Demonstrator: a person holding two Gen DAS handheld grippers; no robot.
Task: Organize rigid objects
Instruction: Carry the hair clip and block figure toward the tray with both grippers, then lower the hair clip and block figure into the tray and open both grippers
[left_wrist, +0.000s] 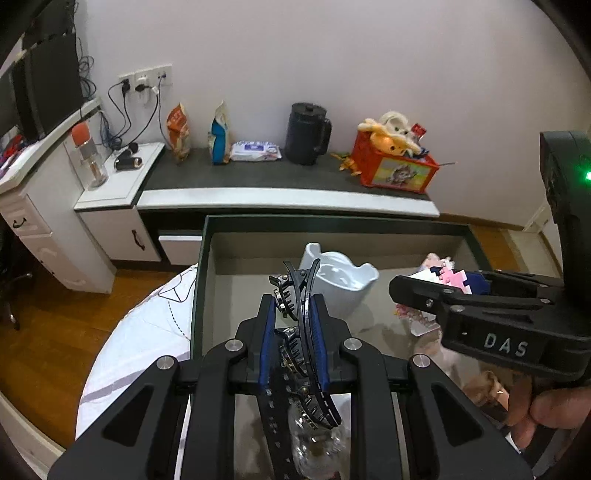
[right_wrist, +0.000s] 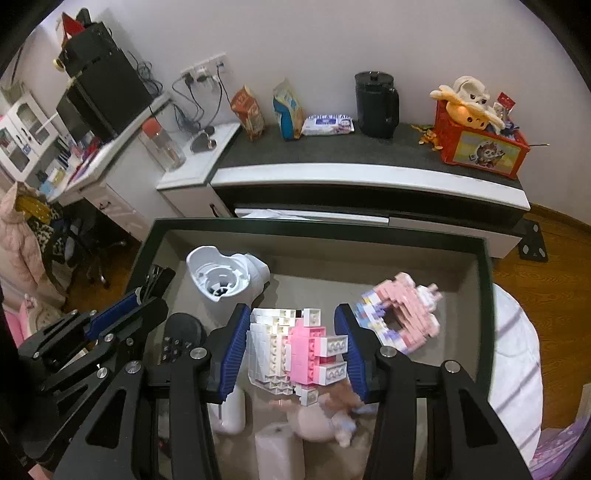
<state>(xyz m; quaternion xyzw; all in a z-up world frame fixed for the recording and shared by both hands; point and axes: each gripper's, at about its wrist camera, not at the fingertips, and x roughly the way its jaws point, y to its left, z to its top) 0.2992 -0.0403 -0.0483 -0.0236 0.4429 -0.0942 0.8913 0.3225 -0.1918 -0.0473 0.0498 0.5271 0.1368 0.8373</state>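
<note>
My left gripper (left_wrist: 294, 312) is shut on a black hair claw clip (left_wrist: 299, 295) and holds it above the open dark-rimmed box (left_wrist: 201, 266). It also shows at the left of the right wrist view (right_wrist: 147, 291). My right gripper (right_wrist: 291, 325) is shut on a white and pink brick model (right_wrist: 295, 350) over the box (right_wrist: 487, 295); it shows at the right of the left wrist view (left_wrist: 402, 284). Inside the box lie a white plastic jug part (right_wrist: 225, 277), a second pink brick model (right_wrist: 402, 314), a black round remote (right_wrist: 179, 336) and a pink doll (right_wrist: 325, 417).
Behind the box stands a low cabinet (right_wrist: 369, 173) with snack bags, wipes, a black kettle (right_wrist: 375, 105) and a red toy crate (right_wrist: 484, 144). A white side table and desk stand at the left. The box rests on a white cloth (left_wrist: 140, 332). Wooden floor lies around.
</note>
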